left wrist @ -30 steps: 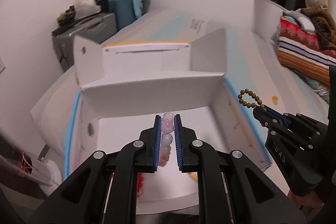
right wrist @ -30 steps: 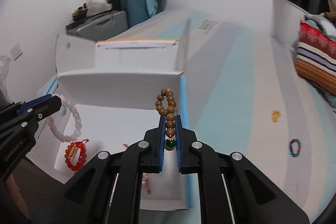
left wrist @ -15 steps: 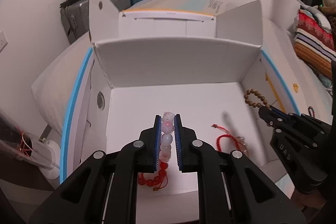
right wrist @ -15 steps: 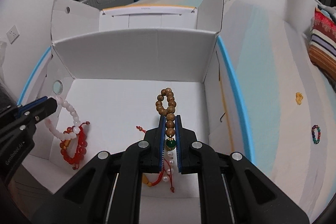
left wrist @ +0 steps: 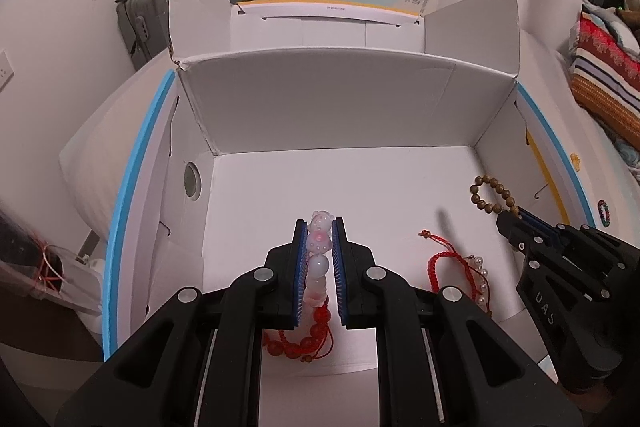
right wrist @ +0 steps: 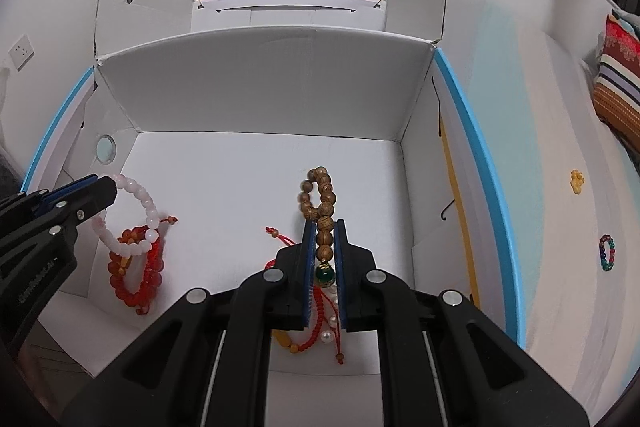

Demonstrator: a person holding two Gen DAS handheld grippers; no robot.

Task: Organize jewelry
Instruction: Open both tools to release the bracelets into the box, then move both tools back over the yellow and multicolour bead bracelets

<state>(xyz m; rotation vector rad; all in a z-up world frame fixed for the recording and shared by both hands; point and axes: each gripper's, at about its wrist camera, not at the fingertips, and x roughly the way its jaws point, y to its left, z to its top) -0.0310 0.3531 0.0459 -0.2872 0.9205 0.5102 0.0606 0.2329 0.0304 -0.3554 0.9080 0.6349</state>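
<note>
White cardboard is filling the left wrist view: an open box (left wrist: pixel 328 115) with its flaps standing up is sitting on a pale surface with blue stripes. The left gripper (left wrist: pixel 320 227) is pointing down into the box, its blue pads clamped on a pale pink bead bracelet (left wrist: pixel 318 259) that is running lengthwise between them. Beneath it, a red bead bracelet (left wrist: pixel 308 339) is lying on the box floor, and a red cord bracelet with pearls (left wrist: pixel 448 267) is lying to the right. At the right edge, the right gripper (left wrist: pixel 510 217) is holding a brown wooden bead bracelet (left wrist: pixel 490 193) over the box floor. In the right wrist view, the right gripper (right wrist: pixel 324 227) is gripping that wooden bracelet (right wrist: pixel 320 205) near its green bead, the loop sticking out past the fingertips. The left gripper (right wrist: pixel 108 187) is reaching in from the left, its pink bracelet (right wrist: pixel 138 215) hanging down and overlapping the red bead bracelet (right wrist: pixel 134 275). Outside the box, a multicoloured bead bracelet (right wrist: pixel 607 251) and a small yellow piece (right wrist: pixel 577 181) are lying on the striped surface.
</note>
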